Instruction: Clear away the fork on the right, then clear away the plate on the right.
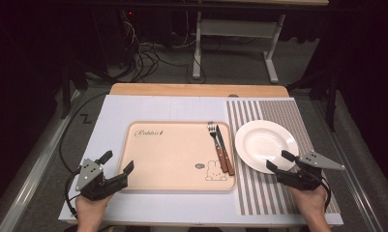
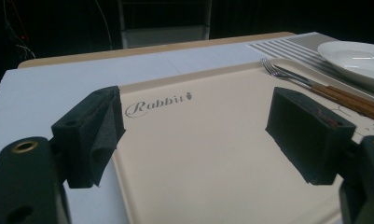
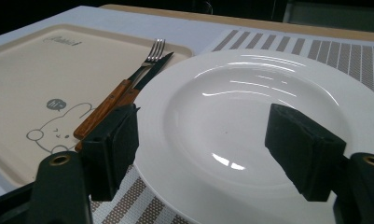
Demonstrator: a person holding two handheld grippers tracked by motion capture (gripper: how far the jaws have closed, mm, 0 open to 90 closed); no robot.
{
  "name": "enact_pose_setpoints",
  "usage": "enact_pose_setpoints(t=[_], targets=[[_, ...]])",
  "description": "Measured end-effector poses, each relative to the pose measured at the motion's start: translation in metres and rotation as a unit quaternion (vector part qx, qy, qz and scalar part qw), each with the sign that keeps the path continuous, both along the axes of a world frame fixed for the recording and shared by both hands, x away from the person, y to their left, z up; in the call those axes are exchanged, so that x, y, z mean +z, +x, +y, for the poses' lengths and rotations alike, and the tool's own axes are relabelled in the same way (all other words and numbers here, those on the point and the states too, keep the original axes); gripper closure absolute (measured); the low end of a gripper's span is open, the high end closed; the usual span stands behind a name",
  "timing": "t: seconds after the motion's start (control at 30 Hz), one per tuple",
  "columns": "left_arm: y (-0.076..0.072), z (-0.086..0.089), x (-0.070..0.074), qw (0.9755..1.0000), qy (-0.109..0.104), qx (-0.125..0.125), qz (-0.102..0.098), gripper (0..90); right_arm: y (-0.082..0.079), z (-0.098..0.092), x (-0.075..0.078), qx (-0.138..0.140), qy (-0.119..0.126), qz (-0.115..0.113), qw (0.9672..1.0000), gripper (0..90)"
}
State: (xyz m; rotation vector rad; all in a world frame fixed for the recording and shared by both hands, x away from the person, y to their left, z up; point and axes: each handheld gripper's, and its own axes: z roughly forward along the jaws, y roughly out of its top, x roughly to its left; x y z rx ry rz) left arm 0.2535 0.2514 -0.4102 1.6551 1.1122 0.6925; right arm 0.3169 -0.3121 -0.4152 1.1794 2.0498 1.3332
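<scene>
Hovering at the near rim of the white plate (image 1: pixel 265 143), my right claw (image 1: pixel 280 161) has its jaws spread wide with nothing gripped; in the right gripper view the two black pads stand either side of the plate's near rim, above it and not pressing on it. That plate sits on the striped placemat (image 1: pixel 278 193) toward the right edge of the bench (image 1: pixel 114 108), just beside the beige tray (image 1: pixel 172 154). On the tray, along its right side, a fork (image 1: pixel 215 142) and a knife (image 1: pixel 224 150) with wooden handles lie side by side and touching, tips pointing to the far edge. My left claw (image 1: pixel 117 162) waits at the near-left corner of the tray, jaws likewise wide apart and empty; in the left gripper view one pad stands over the tray's left rim and the other over its bare surface, near the "Rabbit" lettering. Each claw is held by a hand coming in from the near edge.
</scene>
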Motion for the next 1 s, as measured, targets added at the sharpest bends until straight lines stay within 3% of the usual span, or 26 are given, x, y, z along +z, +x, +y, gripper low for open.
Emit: enact_pose_setpoints(t=[0.4,0.47,0.57,0.77,1.0], targets=[[-0.002,0.001,0.001,1.0000,-0.005,0.000,-0.002,19.7,-0.009,-0.012,-0.007,-0.008,0.038,0.006,0.9992,22.9],[-0.002,0.001,0.001,1.0000,-0.005,-0.001,-0.002,19.7,-0.010,-0.011,-0.008,-0.021,0.032,-0.001,0.9993,23.1],[-0.002,0.001,0.001,1.0000,-0.005,-0.001,-0.002,19.7,-0.012,-0.012,-0.009,-0.019,0.029,-0.006,0.9994,23.5],[-0.003,0.001,0.002,1.0000,-0.006,0.001,-0.004,19.7,-0.011,-0.015,-0.010,-0.016,0.050,-0.007,0.9986,17.5],[-0.004,0.002,0.001,1.0000,-0.005,0.005,-0.001,19.8,-0.007,-0.014,-0.010,-0.021,0.041,-0.003,0.9989,16.6]])
